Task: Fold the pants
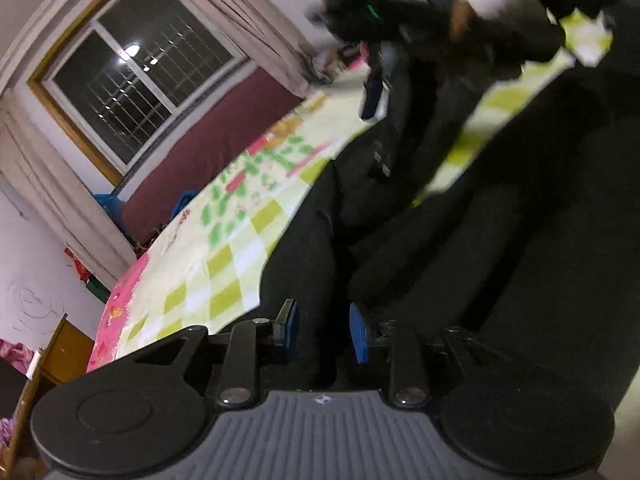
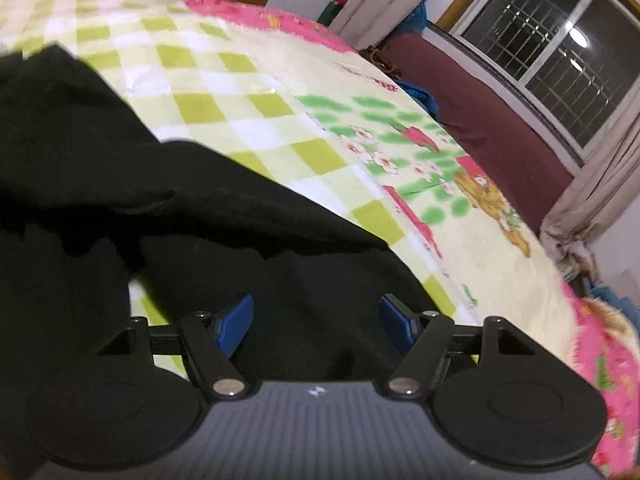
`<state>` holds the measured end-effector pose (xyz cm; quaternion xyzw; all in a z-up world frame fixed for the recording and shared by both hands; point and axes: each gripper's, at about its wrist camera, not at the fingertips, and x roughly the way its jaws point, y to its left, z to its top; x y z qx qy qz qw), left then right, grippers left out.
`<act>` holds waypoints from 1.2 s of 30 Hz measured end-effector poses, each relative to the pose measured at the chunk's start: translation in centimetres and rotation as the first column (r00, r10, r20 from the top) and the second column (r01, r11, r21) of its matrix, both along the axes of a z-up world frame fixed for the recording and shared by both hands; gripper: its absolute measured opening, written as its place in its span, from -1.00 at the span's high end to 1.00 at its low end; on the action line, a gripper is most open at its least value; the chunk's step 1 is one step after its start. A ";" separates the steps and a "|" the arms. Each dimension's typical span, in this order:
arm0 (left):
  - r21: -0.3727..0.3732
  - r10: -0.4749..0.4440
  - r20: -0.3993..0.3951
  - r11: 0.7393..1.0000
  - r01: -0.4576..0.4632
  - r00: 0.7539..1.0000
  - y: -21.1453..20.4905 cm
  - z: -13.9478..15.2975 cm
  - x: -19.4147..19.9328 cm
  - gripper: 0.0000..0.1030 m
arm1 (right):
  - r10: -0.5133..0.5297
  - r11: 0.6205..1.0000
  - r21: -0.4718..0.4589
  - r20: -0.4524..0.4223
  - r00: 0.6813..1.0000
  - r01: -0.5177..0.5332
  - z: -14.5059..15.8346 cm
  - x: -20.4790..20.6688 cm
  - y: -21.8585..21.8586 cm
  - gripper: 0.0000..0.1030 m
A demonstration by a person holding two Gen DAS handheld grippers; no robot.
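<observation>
We saw black soft fabric pants [image 2: 120, 184] lying rumpled on checked green-and-white bed cover [image 2: 224, 80], lower left of frame. Left gripper [image 1: 324, 330] fingers slightly spread, right gripper [image 2: 316, 322] fingers wide, both empty. We judged cloth limp, light; best pinched at hem or waistband edge.

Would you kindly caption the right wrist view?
Open right gripper above black pants on a checked bedspread.

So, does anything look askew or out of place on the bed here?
The black pants lie bunched on the checked bedspread, one leg crossing the other with bedspread showing between. Otherwise nothing spilled or damaged. Both views are blurred.
</observation>
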<state>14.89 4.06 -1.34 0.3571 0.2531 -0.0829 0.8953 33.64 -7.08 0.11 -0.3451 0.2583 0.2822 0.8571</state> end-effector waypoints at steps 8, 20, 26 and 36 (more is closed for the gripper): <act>0.077 0.111 0.018 0.991 -0.112 0.994 1.0 -1.6 1.7 -0.10 | 0.018 0.999 0.044 0.000 1.000 -0.018 0.0 -1.9 0.4 -0.36; -0.246 0.192 -0.094 0.946 -0.210 0.977 5.7 2.3 4.7 0.31 | 0.102 0.983 -0.161 0.106 0.989 -0.084 -1.2 0.7 1.9 -0.39; -0.336 0.217 -0.083 0.913 -0.233 0.973 9.1 6.3 3.5 0.44 | 0.060 0.982 -0.184 0.145 0.988 -0.033 -1.9 4.8 2.0 -0.39; -0.353 0.278 -0.103 0.887 -0.297 0.955 11.1 5.6 4.0 0.48 | 0.162 0.952 -0.283 0.133 0.978 -0.119 -4.2 7.9 4.9 -0.40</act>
